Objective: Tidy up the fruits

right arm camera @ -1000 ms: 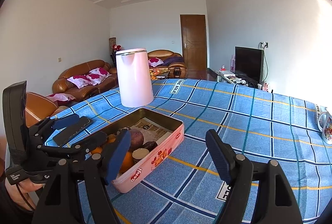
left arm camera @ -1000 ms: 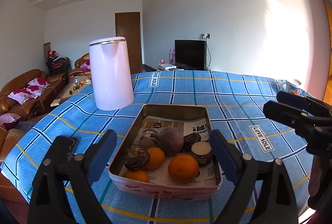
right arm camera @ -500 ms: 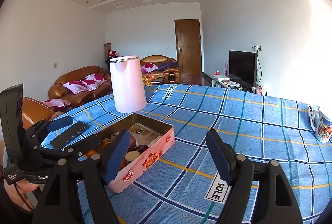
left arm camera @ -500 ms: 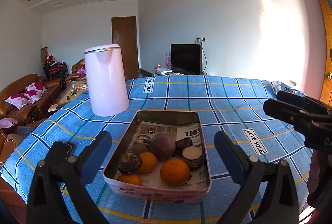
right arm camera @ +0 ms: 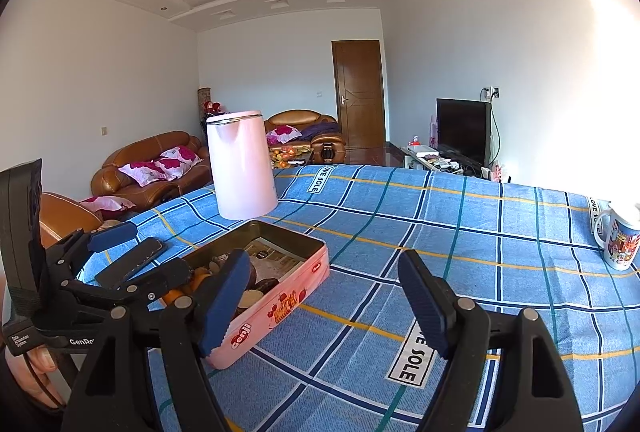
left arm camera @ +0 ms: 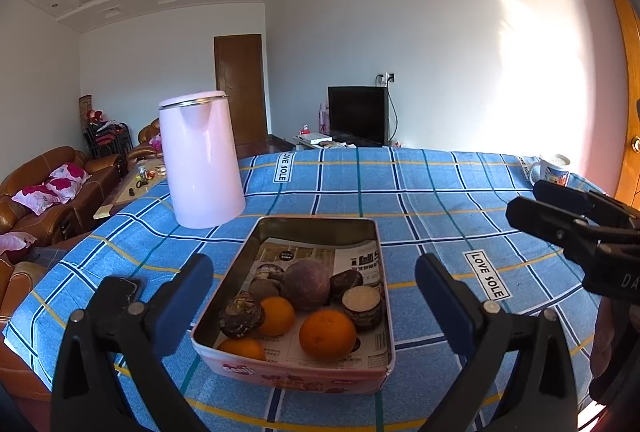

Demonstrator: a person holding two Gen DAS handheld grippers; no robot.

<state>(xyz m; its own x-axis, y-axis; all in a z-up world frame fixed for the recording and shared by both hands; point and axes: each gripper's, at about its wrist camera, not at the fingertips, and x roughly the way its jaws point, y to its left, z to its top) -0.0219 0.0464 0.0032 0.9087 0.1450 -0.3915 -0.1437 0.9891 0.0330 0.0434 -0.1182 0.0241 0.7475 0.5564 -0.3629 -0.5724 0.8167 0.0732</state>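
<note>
A pink rectangular tin [left arm camera: 374, 375] lined with newspaper sits on the blue checked tablecloth. It holds three oranges [left arm camera: 327, 333], a dark purple round fruit [left arm camera: 305, 285] and several brown shrivelled fruits [left arm camera: 241, 319]. My left gripper [left arm camera: 314, 296] is open and empty, raised in front of the tin's near end. My right gripper [right arm camera: 324, 290] is open and empty, to the right of the tin [right arm camera: 280, 308], above the cloth. The right gripper's fingers [left arm camera: 560, 224] show at the right edge of the left wrist view.
A tall pink kettle [left arm camera: 200, 160] stands behind the tin on the left. A black phone [right arm camera: 130, 260] lies left of the tin. A printed mug [right arm camera: 618, 240] stands near the table's far right edge. Brown sofas are beyond the table's left edge.
Both grippers have drawn back and up from the tin, which looks smaller and lower in both views. Both stay open. The fruits have not moved.
</note>
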